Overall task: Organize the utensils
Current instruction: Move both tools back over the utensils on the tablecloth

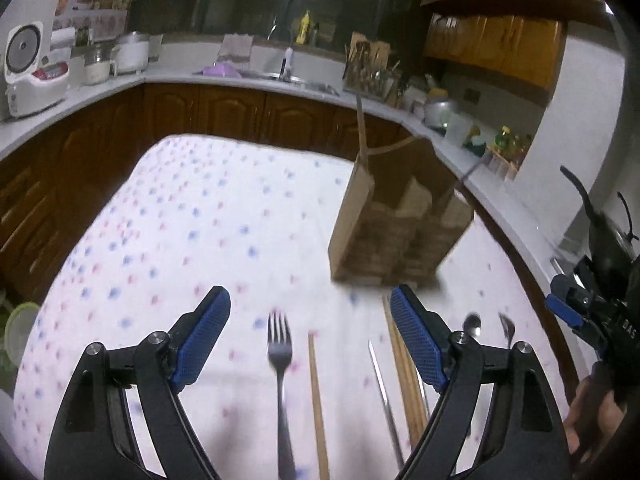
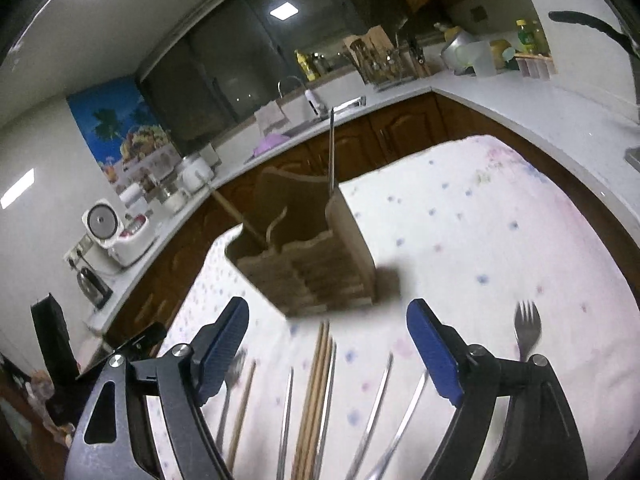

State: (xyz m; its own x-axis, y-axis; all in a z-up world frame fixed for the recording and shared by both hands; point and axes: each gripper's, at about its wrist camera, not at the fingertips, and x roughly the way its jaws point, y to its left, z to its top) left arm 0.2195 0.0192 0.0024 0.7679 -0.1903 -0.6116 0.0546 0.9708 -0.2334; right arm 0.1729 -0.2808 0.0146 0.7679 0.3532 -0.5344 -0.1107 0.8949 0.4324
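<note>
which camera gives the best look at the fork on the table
The left wrist view: the fork lies whole between the open left tongs. In the right wrist view only its tines show; the tongs' arm hides the handle.

Rice cooker on countertop; dotted tablecloth.

Dim kitchen, ceiling panel light glaring; motion blur throughout; strong fisheye bending, dark vignette at corners.
</note>
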